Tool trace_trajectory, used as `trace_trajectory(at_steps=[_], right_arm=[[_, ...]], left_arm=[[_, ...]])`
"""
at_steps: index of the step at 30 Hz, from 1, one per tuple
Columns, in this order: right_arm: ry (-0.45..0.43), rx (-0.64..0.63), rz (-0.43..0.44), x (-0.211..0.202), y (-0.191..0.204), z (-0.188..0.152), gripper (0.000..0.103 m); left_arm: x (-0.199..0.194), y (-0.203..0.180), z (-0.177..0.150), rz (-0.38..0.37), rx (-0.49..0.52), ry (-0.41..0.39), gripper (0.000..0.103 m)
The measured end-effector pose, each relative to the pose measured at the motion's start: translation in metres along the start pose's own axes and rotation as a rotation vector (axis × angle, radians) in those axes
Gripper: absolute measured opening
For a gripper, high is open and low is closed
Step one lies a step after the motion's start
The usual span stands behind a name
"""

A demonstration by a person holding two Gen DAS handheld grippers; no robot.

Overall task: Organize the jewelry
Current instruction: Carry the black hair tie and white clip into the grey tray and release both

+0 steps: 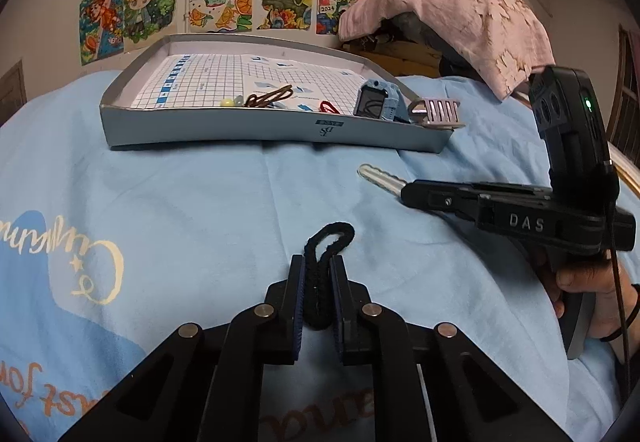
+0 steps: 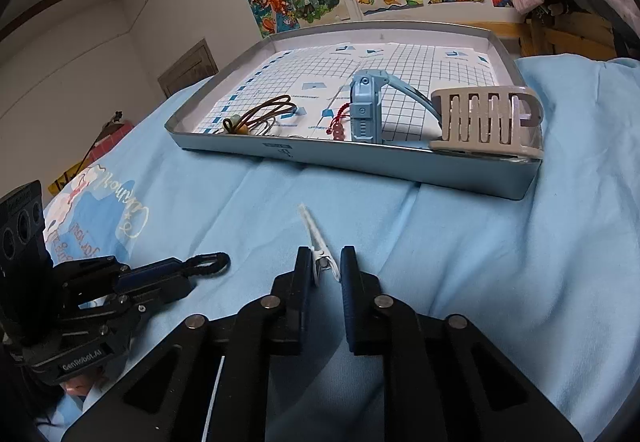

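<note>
Lifting both catches toward the shallow grey cardboard tray (image 1: 256,129)

Your left claw (image 1: 318,284) pinches the black fabric hair tie (image 1: 326,254), your right claw (image 2: 326,268) the white hair clip (image 2: 316,238); raise both clear of the tray's wall.

A black hair tie (image 1: 320,274) lies squeezed flat on blue cloth; a white hair clip (image 2: 318,246) (slim, toothed) lies nearby.

Both grippers are matte black plastic. The left gripper (image 1: 317,282) has ridged blue pads inside its fingers (image 1: 295,290), silver rivets behind them on scissor links, and "GenRobot.AI" lettering at the rear. The right gripper (image 2: 326,270) carries "DAS" lettering, a green light, a dark cable; the hand (image 1: 584,294) wears a dark wristband.
</note>
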State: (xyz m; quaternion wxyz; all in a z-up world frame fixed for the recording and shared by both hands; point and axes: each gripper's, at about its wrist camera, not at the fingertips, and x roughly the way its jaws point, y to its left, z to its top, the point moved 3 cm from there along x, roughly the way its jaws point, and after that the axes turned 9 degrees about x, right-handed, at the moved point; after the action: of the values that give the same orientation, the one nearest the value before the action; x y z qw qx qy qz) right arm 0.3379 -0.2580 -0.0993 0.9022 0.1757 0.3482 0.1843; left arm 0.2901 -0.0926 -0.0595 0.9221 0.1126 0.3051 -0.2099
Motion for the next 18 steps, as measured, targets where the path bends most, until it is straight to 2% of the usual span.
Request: trace_trajectory(at_steps=[4, 8, 12, 18], right_arm=[[-0.008, -0.040, 0.012, -0.001, 0.009, -0.002, 0.012], [-0.064, -0.057, 0.040, -0.013, 0.015, 0.001, 0.012], [-0.157, -0.063, 0.051, -0.028, 0.022, 0.010, 0.012], [-0.253, -0.069, 0.010, -0.025, 0.037, 0.042, 0.012]], left_arm=[[-0.006, 0.007, 0.004, 0.006, -0.043, -0.024, 0.011], [-0.023, 0.021, 0.018, 0.037, -0.110, -0.102, 0.011], [-0.031, 0.039, 0.042, 0.105, -0.135, -0.169, 0.010], [-0.013, 0.074, 0.080, 0.200, -0.194, -0.209, 0.011]])
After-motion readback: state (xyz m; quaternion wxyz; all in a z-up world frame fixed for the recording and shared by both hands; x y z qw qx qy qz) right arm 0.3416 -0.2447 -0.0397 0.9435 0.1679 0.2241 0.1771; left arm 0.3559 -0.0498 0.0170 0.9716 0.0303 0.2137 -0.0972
